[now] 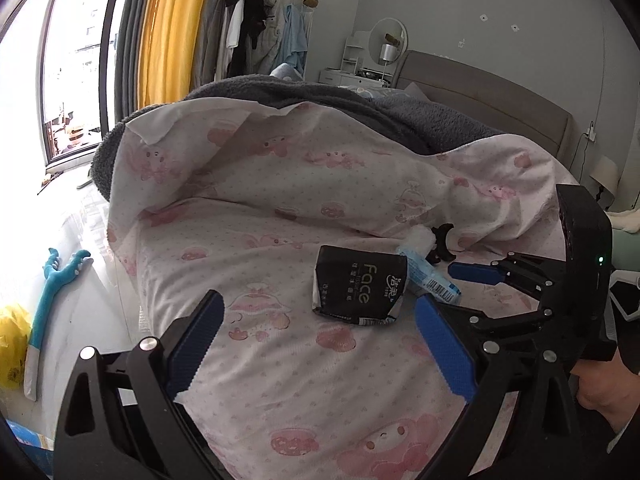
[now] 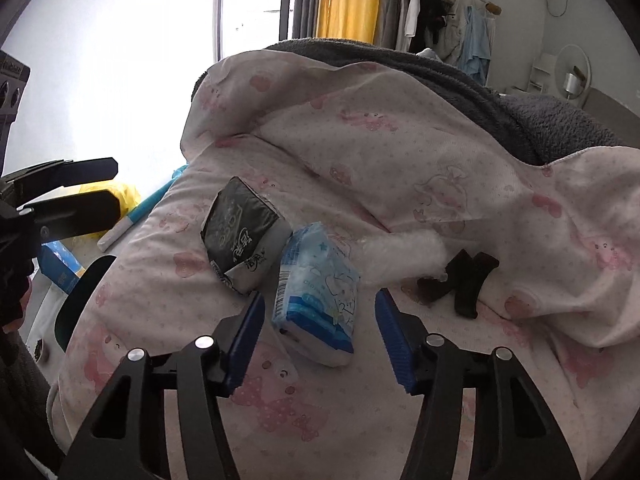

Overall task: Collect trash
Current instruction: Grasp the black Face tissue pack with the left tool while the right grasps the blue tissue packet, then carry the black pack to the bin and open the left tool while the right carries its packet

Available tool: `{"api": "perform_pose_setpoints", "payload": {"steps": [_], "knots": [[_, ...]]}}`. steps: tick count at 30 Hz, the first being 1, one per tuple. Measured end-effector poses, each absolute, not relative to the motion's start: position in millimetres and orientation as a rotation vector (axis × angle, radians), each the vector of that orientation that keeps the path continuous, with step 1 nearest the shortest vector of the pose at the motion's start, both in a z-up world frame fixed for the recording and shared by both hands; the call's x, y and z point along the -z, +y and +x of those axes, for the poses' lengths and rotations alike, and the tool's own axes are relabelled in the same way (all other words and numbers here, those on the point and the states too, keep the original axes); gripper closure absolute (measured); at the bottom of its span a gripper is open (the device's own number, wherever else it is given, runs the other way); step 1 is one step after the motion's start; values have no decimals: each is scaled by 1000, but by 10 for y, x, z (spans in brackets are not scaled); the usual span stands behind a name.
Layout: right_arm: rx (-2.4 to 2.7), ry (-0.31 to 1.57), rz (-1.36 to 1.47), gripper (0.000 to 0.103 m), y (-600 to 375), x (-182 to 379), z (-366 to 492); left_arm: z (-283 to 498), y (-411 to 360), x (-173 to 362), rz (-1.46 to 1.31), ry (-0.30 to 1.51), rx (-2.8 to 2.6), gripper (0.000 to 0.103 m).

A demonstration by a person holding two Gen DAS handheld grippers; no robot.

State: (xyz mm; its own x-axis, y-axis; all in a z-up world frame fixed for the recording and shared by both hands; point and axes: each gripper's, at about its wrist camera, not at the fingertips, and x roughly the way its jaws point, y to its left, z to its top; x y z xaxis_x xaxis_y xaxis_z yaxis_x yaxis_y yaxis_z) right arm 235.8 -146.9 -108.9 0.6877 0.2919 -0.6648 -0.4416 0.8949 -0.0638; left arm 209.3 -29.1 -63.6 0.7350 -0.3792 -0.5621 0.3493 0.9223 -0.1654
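The blue tissue pack [image 2: 318,300] lies on the pink bedsheet [image 2: 400,152], touching the black tissue pack [image 2: 244,232]. Our right gripper [image 2: 320,336] is spread wide around it, nothing held. We'd push lower and squeeze its narrow sides, not the sheet. Left gripper [image 1: 320,340] hangs open too, empty.

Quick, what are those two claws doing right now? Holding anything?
Left claw: open, holding nothing.
Right claw: open, empty, either side of the blue tissue pack.
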Motion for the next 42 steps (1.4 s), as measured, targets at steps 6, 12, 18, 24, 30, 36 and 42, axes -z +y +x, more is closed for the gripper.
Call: {"api": "perform_pose_setpoints", "payload": {"steps": [6, 12, 18, 24, 30, 36, 42], "knots": [[-406, 735, -237, 80, -1473, 1167, 2429, 2234, -478, 728, -24, 645, 434, 5], [-419, 741, -32, 85, -1810, 1092, 2499, 2370, -639, 844, -7, 675, 439, 5], [-444, 741, 76, 87, -2014, 1059, 2521, 2478, -791, 924, 8, 702, 446, 5], [-458, 752, 82, 90, -2081, 1036, 2475, 2559, -928, 973, 52, 724, 437, 5], [-463, 761, 115, 91, -2176, 1038, 2395, 2616, -970, 1022, 61, 750, 421, 16], [-467, 778, 108, 91, -2109, 1053, 2386, 2563, -948, 993, 78, 739, 421, 29], [-470, 770, 96, 92, -2053, 976, 2302, 2407, -819, 877, 63, 713, 395, 30]]}}
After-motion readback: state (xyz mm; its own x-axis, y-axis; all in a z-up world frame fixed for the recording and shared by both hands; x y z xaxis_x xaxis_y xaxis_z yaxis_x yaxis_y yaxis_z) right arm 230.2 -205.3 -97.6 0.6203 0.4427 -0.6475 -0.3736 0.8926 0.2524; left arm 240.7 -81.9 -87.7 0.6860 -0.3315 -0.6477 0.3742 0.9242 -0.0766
